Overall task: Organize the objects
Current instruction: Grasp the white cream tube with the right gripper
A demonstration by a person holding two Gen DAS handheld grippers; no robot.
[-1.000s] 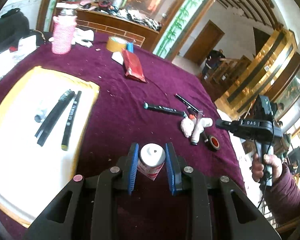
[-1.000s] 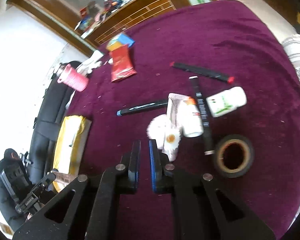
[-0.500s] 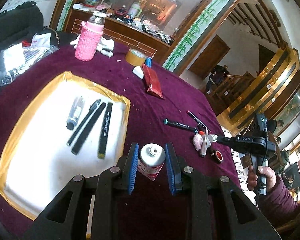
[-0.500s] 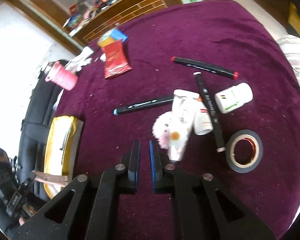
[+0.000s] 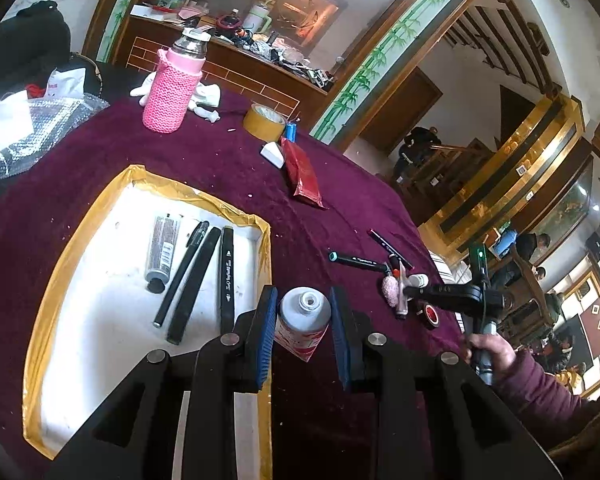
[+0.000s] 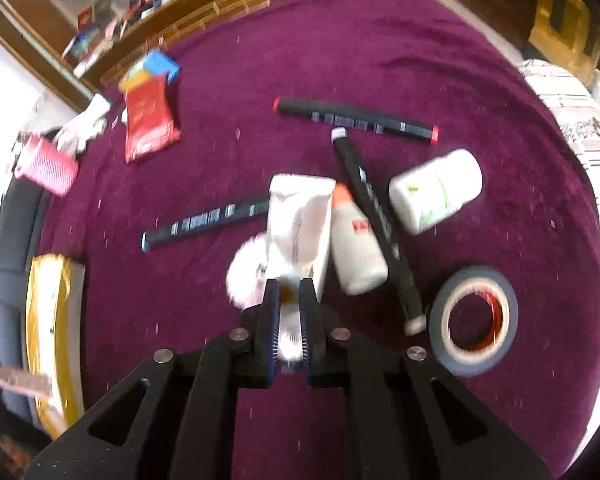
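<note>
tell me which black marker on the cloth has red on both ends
The marker lying farthest from the right gripper, the red-ended marker. The teal-capped marker and the white-ended marker show no red.

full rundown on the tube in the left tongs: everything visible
The tube is short, with a white-grey shoulder and an open threaded neck, no cap on it. Its body looks like soft squeezable material, white with red print, and its lower end is flattened to a crimp. It points neck-first away from the camera, pinched at the sides between the blue pads of the left tongs. It hangs above the purple tablecloth, beside the yellow-rimmed white tray. Nothing but the pads touches it.
</note>
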